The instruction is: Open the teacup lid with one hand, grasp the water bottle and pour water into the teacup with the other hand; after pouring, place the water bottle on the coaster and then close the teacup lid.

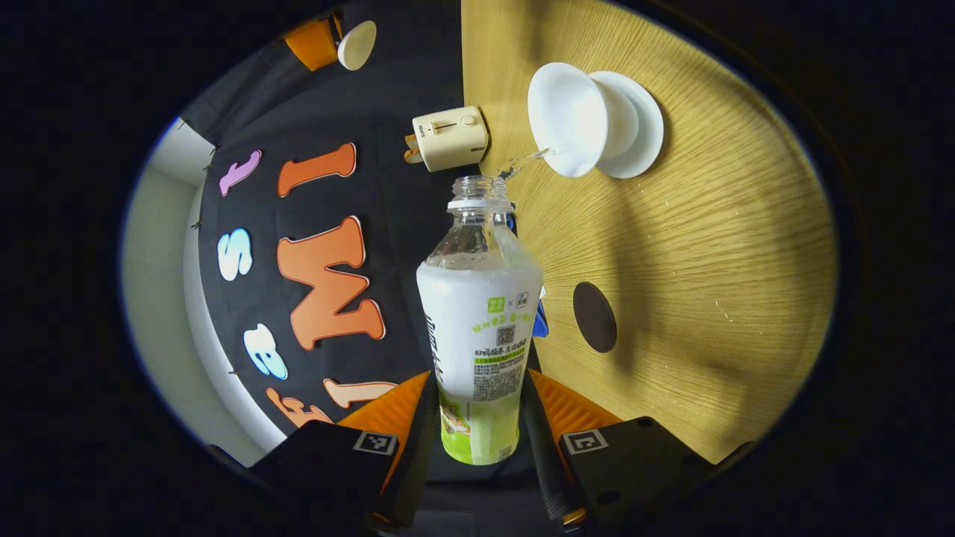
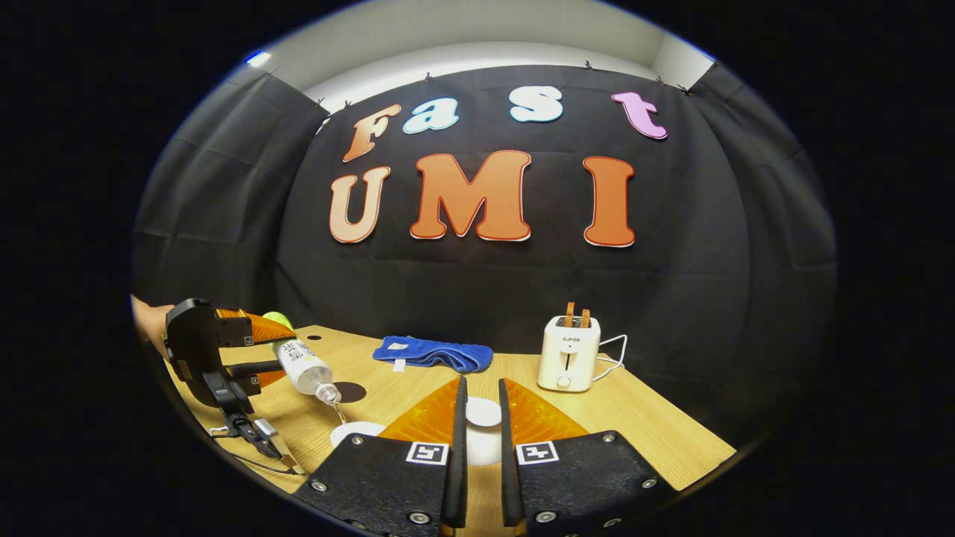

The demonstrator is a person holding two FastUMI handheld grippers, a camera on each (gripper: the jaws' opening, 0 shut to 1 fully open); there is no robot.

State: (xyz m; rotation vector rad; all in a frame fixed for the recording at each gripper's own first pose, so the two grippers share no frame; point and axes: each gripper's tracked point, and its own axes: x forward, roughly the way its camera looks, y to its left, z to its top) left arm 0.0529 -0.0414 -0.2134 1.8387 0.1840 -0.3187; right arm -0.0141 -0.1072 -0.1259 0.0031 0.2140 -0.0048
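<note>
jaws of the left gripper (image 1: 477, 418) clamped on the lower body of the water bottle (image 1: 481, 328), one finger on each side of it. bottle uncapped, its mouth aimed toward the teacup (image 1: 571, 119). in the left gripper view the scene is rolled sideways: worktop (image 1: 709, 283) on the right, booth wall on the left. a thin stream of water (image 1: 530, 158) runs from the bottle mouth to the cup rim. teacup is white and stands on a white saucer (image 1: 642, 123). dark round coaster (image 1: 595, 317) lies bare on the worktop, apart from the cup, just beside the bottle's body as seen here. cream toaster (image 1: 450, 138) at the worktop's back edge.

right gripper (image 2: 477, 425) jaws nearly together, clamped on a white round lid (image 2: 483, 412) held between the fingers above the worktop (image 2: 642, 425). in the right gripper view, the left gripper (image 2: 250, 350) sits at far left with a hand (image 2: 149, 324) behind it, bottle (image 2: 302, 365) tilted mouth-down, water falling toward the white saucer edge (image 2: 354, 432); the cup itself is mostly hidden behind the right gripper's finger. coaster (image 2: 349, 391) just behind the bottle mouth. blue cloth (image 2: 433, 352) lies folded near the wall; toaster (image 2: 568, 352) to its right with two slices up and a white cord (image 2: 613, 358) trailing.
</note>
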